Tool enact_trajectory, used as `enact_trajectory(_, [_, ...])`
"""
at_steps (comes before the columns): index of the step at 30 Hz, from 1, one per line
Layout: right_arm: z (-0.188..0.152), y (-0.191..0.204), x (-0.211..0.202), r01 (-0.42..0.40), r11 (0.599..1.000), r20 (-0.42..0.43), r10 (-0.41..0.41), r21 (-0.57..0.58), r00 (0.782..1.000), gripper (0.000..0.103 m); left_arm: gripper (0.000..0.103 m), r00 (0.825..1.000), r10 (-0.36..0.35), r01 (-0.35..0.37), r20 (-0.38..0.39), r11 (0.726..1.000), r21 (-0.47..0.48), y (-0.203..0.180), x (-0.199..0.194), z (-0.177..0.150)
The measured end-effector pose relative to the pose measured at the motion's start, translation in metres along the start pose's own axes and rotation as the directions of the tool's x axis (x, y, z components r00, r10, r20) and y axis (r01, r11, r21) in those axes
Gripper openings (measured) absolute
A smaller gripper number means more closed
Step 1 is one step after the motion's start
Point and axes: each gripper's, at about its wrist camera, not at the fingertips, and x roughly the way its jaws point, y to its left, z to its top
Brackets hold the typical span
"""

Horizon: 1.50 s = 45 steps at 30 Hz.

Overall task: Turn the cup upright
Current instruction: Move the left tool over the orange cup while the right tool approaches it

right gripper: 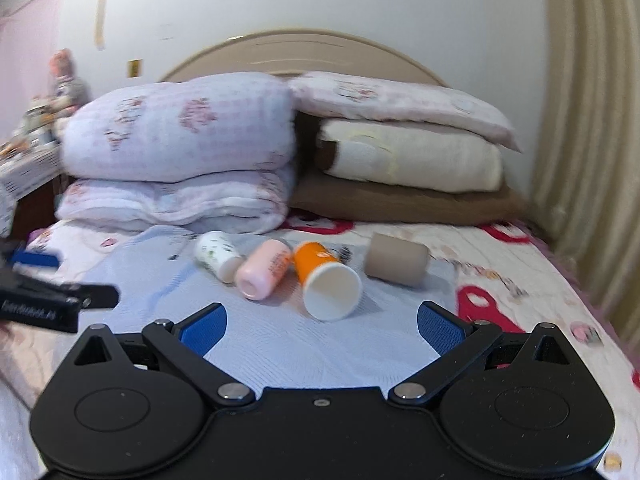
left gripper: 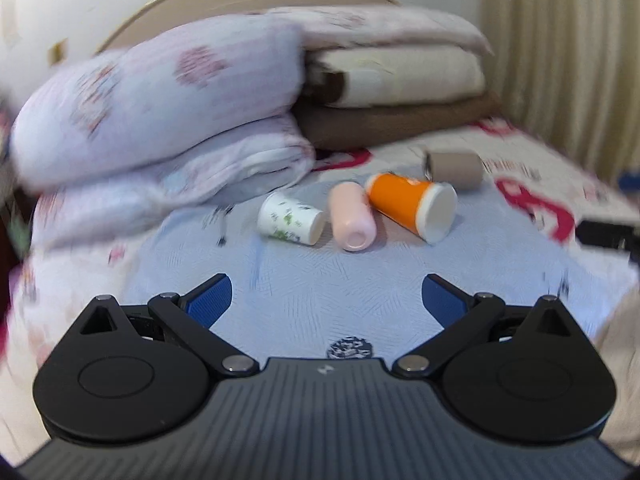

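Both grippers hover low over the bed [right gripper: 520, 264], the left gripper [left gripper: 326, 300] and the right gripper [right gripper: 322, 326] each with blue fingers [right gripper: 204, 326] spread wide and holding nothing. Four cups lie on their sides on the pale blue cloth [left gripper: 320, 280]: a floral cup [left gripper: 290, 219], a pink cup [left gripper: 352, 216], an orange cup [right gripper: 326, 282] and a taupe cup [right gripper: 396, 265]. None stands upright yet, so by my reckoning the whole job remains.

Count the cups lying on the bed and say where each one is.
4, all on their sides in a row: white floral cup at left, pink cup beside it, orange cup next, taupe cup farthest right, apart. The bedding could hide more.
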Motion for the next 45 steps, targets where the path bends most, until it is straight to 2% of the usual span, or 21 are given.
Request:
enact_trajectory(3, [0.01,-0.008,0.004,-0.077,0.997,-0.011,0.076,-0.025,0.997,0.103,0.103,0.998,-0.019,0.026,-0.052,0.99,0.139,0.001,0.016,0.016])
enact_trajectory(6, [0.016,-0.013,0.012,-0.13,0.99,-0.03,0.128,-0.056,0.991,0.103,0.103,0.993,-0.088,0.099,-0.078,0.982,0.163,0.013,0.029,0.03])
enact_trajectory(8, [0.019,-0.015,0.02,-0.152,0.985,-0.056,0.148,-0.079,0.987,0.103,0.103,0.984,-0.165,0.175,-0.066,0.969,0.174,0.022,0.033,0.037])
enact_trajectory(10, [0.023,-0.018,0.029,-0.167,0.981,-0.067,0.161,-0.102,0.985,0.103,0.103,0.977,-0.205,0.212,-0.057,0.957,0.198,0.027,0.04,0.044])
enact_trajectory(14, [0.032,-0.029,0.05,-0.222,0.969,-0.091,0.213,-0.106,0.973,0.103,0.101,0.972,-0.224,0.235,-0.072,0.934,0.27,0.024,0.061,0.065])
enact_trajectory(18, [0.042,-0.041,0.073,-0.253,0.965,-0.106,0.246,-0.064,0.964,0.103,0.101,0.964,-0.264,0.254,-0.027,0.887,0.386,0.015,0.086,0.076])
enact_trajectory(21, [0.041,-0.041,0.089,-0.238,0.97,-0.114,0.231,-0.056,0.966,0.103,0.1,0.968,-0.244,0.241,-0.051,0.862,0.447,0.004,0.118,0.081])
enact_trajectory(23, [0.038,-0.038,0.098,-0.244,0.968,-0.119,0.235,-0.066,0.965,0.103,0.098,0.974,-0.215,0.218,-0.065,0.832,0.51,-0.004,0.143,0.084])
enact_trajectory(26, [0.037,-0.031,0.11,-0.277,0.95,-0.142,0.257,-0.144,0.956,0.103,0.088,0.973,-0.199,0.226,-0.114,0.754,0.617,-0.018,0.175,0.089])
enact_trajectory(27, [0.037,-0.03,0.112,-0.29,0.942,-0.146,0.266,-0.171,0.953,0.103,0.088,0.974,-0.193,0.224,-0.121,0.72,0.657,-0.023,0.184,0.09])
enact_trajectory(30, [0.039,-0.032,0.119,-0.355,0.904,-0.162,0.323,-0.238,0.932,0.103,0.088,0.972,-0.201,0.226,-0.123,0.643,0.732,-0.037,0.205,0.089])
enact_trajectory(33, [0.044,-0.035,0.132,-0.412,0.866,-0.198,0.368,-0.282,0.909,0.103,0.088,0.968,-0.208,0.24,-0.142,0.585,0.775,-0.051,0.222,0.086])
enact_trajectory(37, [0.063,-0.045,0.158,-0.479,0.824,-0.263,0.411,-0.303,0.873,0.103,0.088,0.958,-0.226,0.261,-0.174,0.449,0.855,-0.069,0.233,0.079])
enact_trajectory(39, [0.074,-0.055,0.175,-0.507,0.819,-0.307,0.426,-0.269,0.851,0.103,0.088,0.954,-0.224,0.273,-0.197,0.391,0.879,-0.076,0.237,0.077])
enact_trajectory(41, [0.077,-0.065,0.186,-0.51,0.832,-0.332,0.429,-0.219,0.84,0.103,0.088,0.95,-0.229,0.279,-0.213,0.314,0.907,-0.083,0.238,0.073])
enact_trajectory(45, [0.065,-0.074,0.184,-0.506,0.848,-0.267,0.456,-0.161,0.849,0.103,0.088,0.943,-0.254,0.261,-0.215,0.163,0.952,-0.095,0.236,0.07])
